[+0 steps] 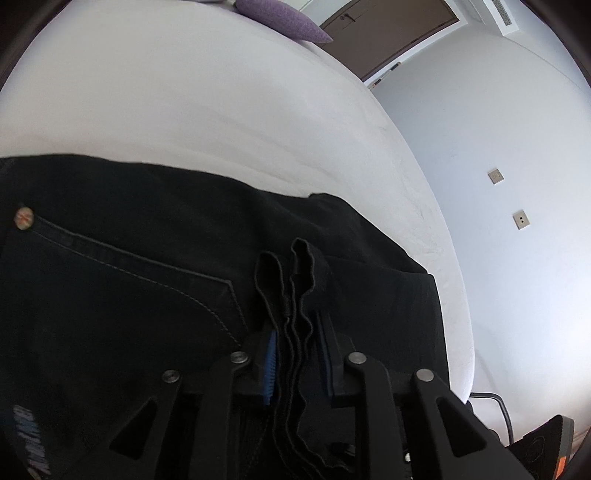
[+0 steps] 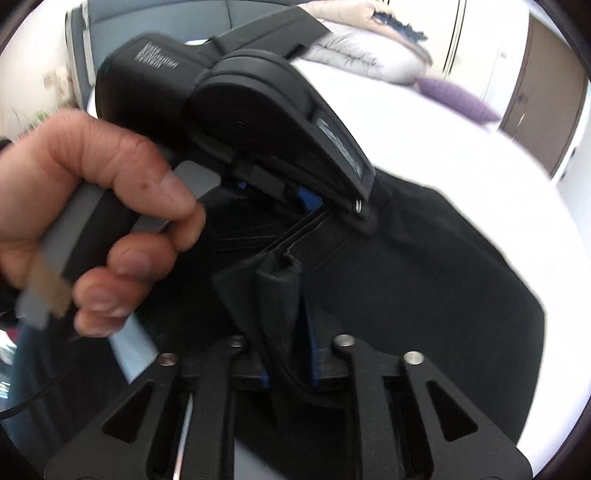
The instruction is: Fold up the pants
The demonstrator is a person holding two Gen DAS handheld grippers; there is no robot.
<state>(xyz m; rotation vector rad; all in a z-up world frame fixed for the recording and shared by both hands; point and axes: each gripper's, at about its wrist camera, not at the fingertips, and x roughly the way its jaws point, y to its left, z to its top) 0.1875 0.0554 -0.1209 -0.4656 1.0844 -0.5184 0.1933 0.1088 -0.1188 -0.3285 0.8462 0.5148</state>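
Observation:
Black denim pants (image 1: 129, 295) lie folded on a white bed (image 1: 184, 110), with a pocket seam and a copper rivet (image 1: 24, 218) at the left. My left gripper (image 1: 295, 325) is open: several stacked edges of the pants stand loose between its blue pads. In the right wrist view the pants (image 2: 424, 277) spread to the right. My right gripper (image 2: 286, 325) is open around a raised fold of the fabric. Just ahead of it a hand (image 2: 92, 192) holds the left gripper (image 2: 280, 199), which points down onto the same edge of the pants.
A purple pillow (image 1: 280, 18) lies at the far end of the bed, next to a bunched pale duvet (image 2: 369, 55). A brown door (image 1: 388, 33) and a white wall with two sockets (image 1: 495, 176) stand beyond the bed's right edge.

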